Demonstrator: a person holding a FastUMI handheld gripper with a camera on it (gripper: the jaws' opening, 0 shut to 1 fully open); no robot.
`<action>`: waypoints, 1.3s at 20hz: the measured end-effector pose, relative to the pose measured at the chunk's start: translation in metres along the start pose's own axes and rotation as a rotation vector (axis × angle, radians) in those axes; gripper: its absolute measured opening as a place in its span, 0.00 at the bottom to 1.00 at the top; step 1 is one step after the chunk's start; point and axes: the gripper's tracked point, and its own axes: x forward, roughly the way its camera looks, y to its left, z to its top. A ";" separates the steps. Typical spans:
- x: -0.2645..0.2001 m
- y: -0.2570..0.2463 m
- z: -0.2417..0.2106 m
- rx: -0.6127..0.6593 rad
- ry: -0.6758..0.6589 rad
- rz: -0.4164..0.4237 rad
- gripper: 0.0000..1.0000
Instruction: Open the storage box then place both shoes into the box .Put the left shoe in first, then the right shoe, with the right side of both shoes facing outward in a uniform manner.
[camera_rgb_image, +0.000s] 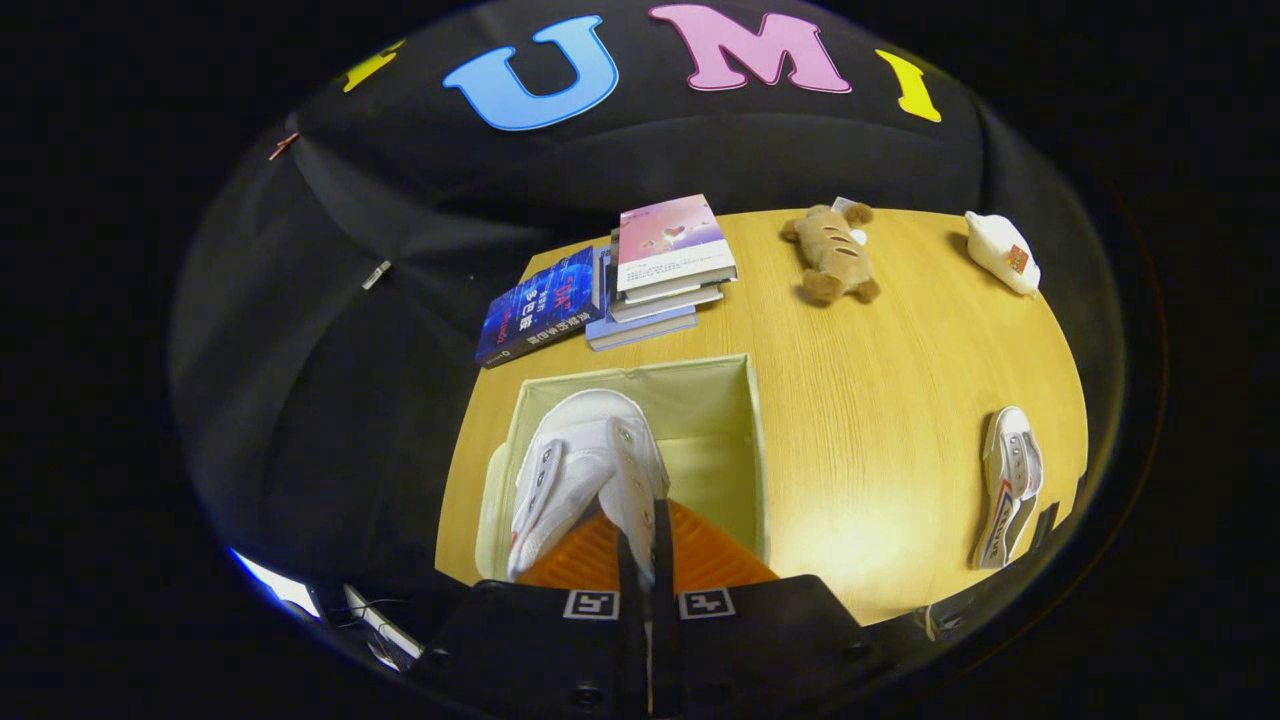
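- A light wooden table (880, 400) stands against the booth's black cloth wall.
- An open, pale green storage box (720, 400) sits on the table just ahead of the gripper (642, 520).
- The gripper's fingers are nearly together, pinching the edge of a white shoe (580, 460) that hangs over the box's opening, toe pointing away.
- The second white shoe (1008, 485) lies on its side on the table, well apart from the box on the right.
- Beyond the box rests a stack of books (665, 270), with a dark blue book (540, 305) just beside it.
- Farther right lie a brown plush toy (832, 255) and a small white pouch (1002, 252).
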 end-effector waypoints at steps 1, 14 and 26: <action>0.009 0.001 -0.004 0.016 0.009 -0.012 0.07; 0.038 0.038 -0.044 0.030 0.169 0.150 0.77; -0.073 -0.098 0.039 -0.071 -0.144 0.121 0.88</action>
